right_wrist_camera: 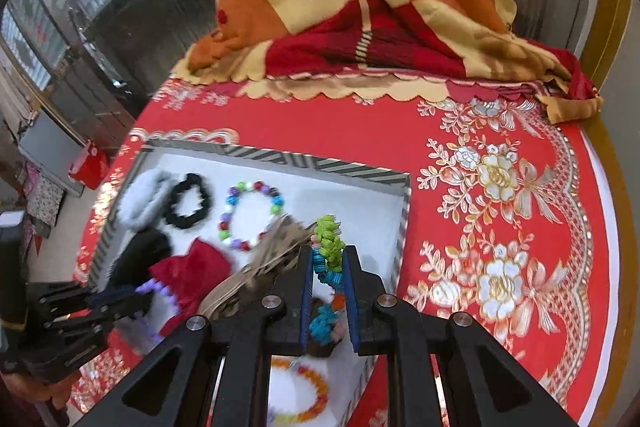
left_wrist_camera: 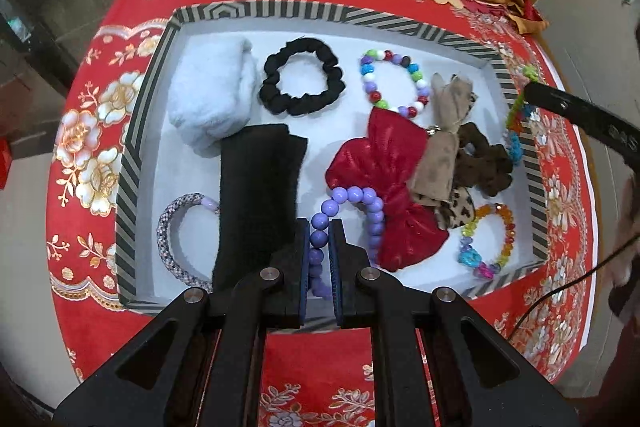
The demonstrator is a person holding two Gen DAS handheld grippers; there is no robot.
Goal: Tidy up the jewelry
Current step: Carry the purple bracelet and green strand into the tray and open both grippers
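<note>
A striped-rim tray (left_wrist_camera: 132, 131) with a white floor lies on the red floral cloth. My left gripper (left_wrist_camera: 319, 227) is shut on a purple bead bracelet (left_wrist_camera: 352, 195) over the tray's near edge. My right gripper (right_wrist_camera: 328, 255) is shut on a green, blue and orange coil hair tie (right_wrist_camera: 329, 239), held above the tray's right side (right_wrist_camera: 404, 223); it also shows in the left wrist view (left_wrist_camera: 516, 119). In the tray lie a black scrunchie (left_wrist_camera: 302, 77), a multicolour bead bracelet (left_wrist_camera: 394, 83), a red bow (left_wrist_camera: 384, 183) and a rainbow crystal bracelet (left_wrist_camera: 486, 239).
The tray also holds a white fluffy band (left_wrist_camera: 212, 95), a black cloth band (left_wrist_camera: 256, 199), a woven grey bangle (left_wrist_camera: 176, 239), and brown and leopard hair bows (left_wrist_camera: 452, 155). A folded orange and red blanket (right_wrist_camera: 360, 7) lies behind the tray.
</note>
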